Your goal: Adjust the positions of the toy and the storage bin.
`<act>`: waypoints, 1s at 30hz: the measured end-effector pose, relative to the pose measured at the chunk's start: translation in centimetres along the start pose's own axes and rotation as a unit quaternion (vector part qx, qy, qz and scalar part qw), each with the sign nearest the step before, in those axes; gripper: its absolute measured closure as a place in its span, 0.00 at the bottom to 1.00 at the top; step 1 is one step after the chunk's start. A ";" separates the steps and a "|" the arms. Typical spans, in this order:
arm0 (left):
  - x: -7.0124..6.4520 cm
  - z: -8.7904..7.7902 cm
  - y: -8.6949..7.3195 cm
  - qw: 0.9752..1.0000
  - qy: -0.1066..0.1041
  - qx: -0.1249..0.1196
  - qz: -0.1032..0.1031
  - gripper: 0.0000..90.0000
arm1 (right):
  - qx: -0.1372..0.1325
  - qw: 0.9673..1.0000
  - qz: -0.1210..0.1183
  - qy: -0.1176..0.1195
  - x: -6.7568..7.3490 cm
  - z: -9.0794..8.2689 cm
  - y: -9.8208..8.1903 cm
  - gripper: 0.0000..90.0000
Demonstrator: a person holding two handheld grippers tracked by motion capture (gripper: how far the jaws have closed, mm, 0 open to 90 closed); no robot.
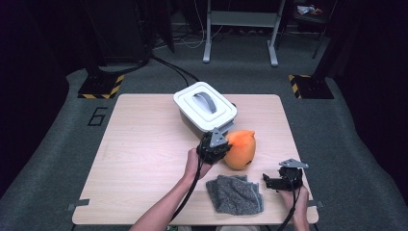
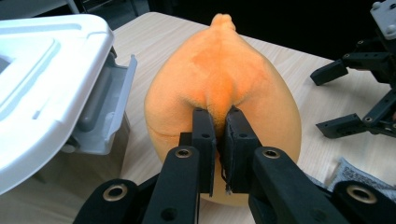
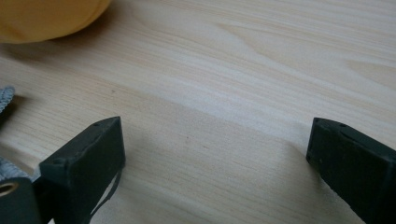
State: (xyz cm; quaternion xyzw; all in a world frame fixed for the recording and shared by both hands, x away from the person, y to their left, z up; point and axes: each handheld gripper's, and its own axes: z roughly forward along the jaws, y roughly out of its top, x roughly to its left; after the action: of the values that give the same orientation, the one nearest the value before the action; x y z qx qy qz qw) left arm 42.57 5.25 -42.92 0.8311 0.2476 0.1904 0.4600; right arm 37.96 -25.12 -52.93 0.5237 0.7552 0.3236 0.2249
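Note:
An orange plush toy (image 1: 242,150) stands on the wooden table (image 1: 144,159) just right of centre. My left gripper (image 1: 222,147) is at its left side; in the left gripper view the jaws (image 2: 218,112) are shut, pinching a fold of the orange plush (image 2: 224,70). My right gripper (image 1: 268,182) sits low near the table's front right, jaws spread wide toward the left. In the right gripper view they (image 3: 217,135) stand open over bare wood, with nothing between them and the plush (image 3: 42,16) at the top left corner.
A white lidded box (image 1: 205,109) with a grey handle stands behind the plush, close to my left gripper. A folded grey cloth (image 1: 235,194) lies near the front edge between my two hands. The table's left half is bare wood.

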 end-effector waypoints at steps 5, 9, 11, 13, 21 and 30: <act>0.4 -1.5 0.0 1.000 0.000 -0.009 -0.011 0.94 | 0.000 1.000 -0.001 0.000 0.0 0.0 0.0 0.04; 0.7 -2.3 0.0 1.000 0.000 -0.008 -0.008 0.94 | 0.000 1.000 -0.001 0.000 0.0 0.0 0.0 0.04; 0.9 -2.8 -0.1 1.000 -0.002 -0.009 -0.008 0.94 | 0.000 1.000 -0.001 0.000 0.0 0.0 0.0 0.04; 1.0 -3.2 -0.3 1.000 0.002 -0.008 -0.007 0.94 | -0.001 1.000 -0.002 0.000 0.0 0.0 0.0 0.04; 1.6 -4.9 -1.0 1.000 0.006 -0.011 -0.015 0.94 | -0.001 1.000 -0.001 0.000 0.0 0.0 0.0 0.04; 2.2 -6.7 -1.5 1.000 0.009 -0.018 -0.020 0.93 | 0.000 1.000 0.000 0.000 0.0 0.0 0.0 0.04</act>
State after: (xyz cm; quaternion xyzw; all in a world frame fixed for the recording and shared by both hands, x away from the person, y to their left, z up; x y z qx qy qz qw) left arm 40.35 11.71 -40.65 0.8160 0.2648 0.1927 0.4763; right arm 37.94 -25.11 -52.95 0.5235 0.7552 0.3241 0.2249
